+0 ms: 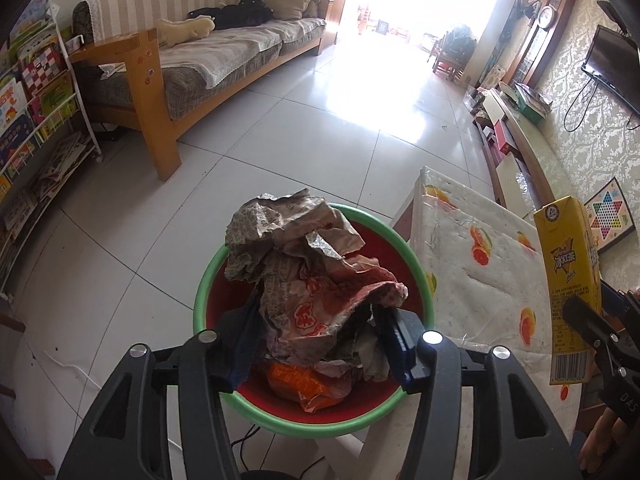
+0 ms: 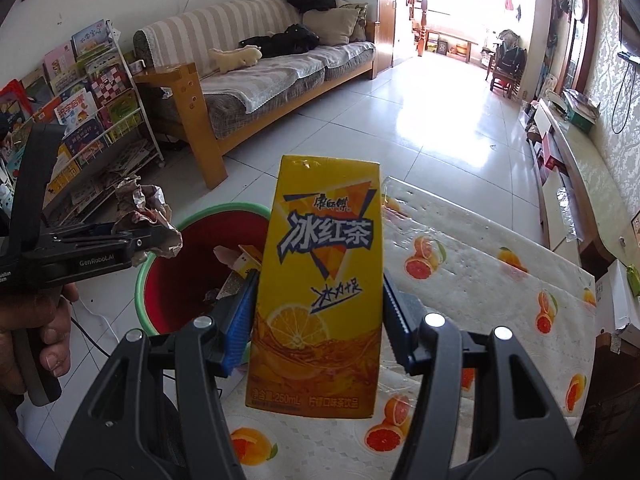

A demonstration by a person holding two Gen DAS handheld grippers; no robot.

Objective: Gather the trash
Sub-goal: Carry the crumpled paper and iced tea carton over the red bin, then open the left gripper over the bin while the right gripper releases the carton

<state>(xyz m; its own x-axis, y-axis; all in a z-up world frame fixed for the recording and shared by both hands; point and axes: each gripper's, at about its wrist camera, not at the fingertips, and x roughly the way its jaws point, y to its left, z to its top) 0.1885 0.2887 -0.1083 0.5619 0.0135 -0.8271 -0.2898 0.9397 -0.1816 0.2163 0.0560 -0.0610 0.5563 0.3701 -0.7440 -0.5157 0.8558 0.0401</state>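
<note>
Trash held in both hand-held grippers beside a red bin with a green rim.

Left wrist view: left hand-held gripper (image 1: 316, 344) is clenched on a crumpled wrapper (image 1: 304, 264), held directly over the bin (image 1: 420, 276), which stands on the tiled floor (image 1: 280, 140) and already contains orange and other wrappers. The bench (image 1: 480, 280), covered in a fruit-print cloth, sits just right of the bin. At far right, the right hand-held gripper (image 1: 592, 320) holds a yellow carton (image 1: 568, 276) upright over the bench. Right wrist view: right hand-held gripper (image 2: 318, 316) grips the carton (image 2: 320, 280) by its sides, upright, above the bench (image 2: 500, 280) edge and beside the bin (image 2: 200, 224). The left hand-held gripper (image 2: 160, 240), at left, holds the wrapper (image 2: 140, 208) above the bin's near rim. A sofa (image 2: 260, 80) stands behind.
</note>
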